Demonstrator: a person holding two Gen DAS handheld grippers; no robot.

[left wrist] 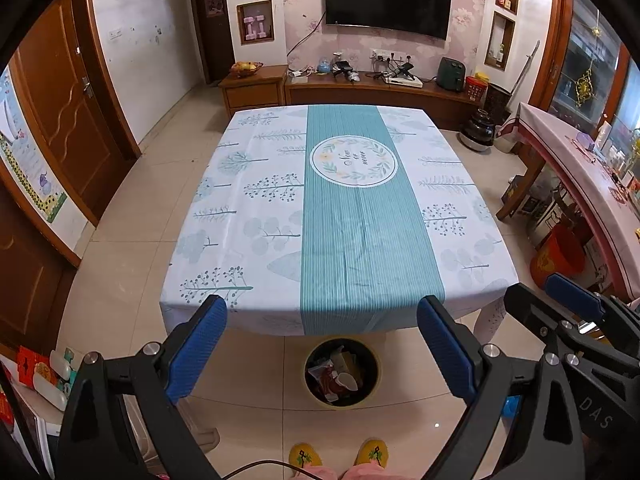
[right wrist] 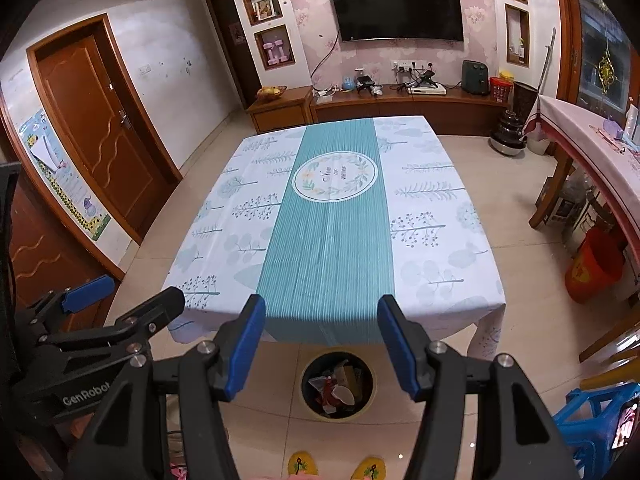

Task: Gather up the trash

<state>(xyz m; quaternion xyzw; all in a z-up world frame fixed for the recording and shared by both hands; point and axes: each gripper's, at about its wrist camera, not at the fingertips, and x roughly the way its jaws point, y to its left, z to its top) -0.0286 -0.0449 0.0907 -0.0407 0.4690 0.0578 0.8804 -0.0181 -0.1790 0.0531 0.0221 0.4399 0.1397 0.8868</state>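
Both the left gripper (left wrist: 322, 350) and right gripper (right wrist: 322, 346) hang spread and empty above the bin (left wrist: 341, 372) at the table's (left wrist: 248, 200) near edge. Any overlooked scrap would, I judge, stay uncollected.

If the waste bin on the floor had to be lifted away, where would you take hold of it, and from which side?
Grip the rim of the waste bin on its near side, coming straight down from above. It stands upright and open-topped, its far edge close under the table, and trash fills the middle, so the near lip is probably the clearest thin edge. The right gripper is open and empty.
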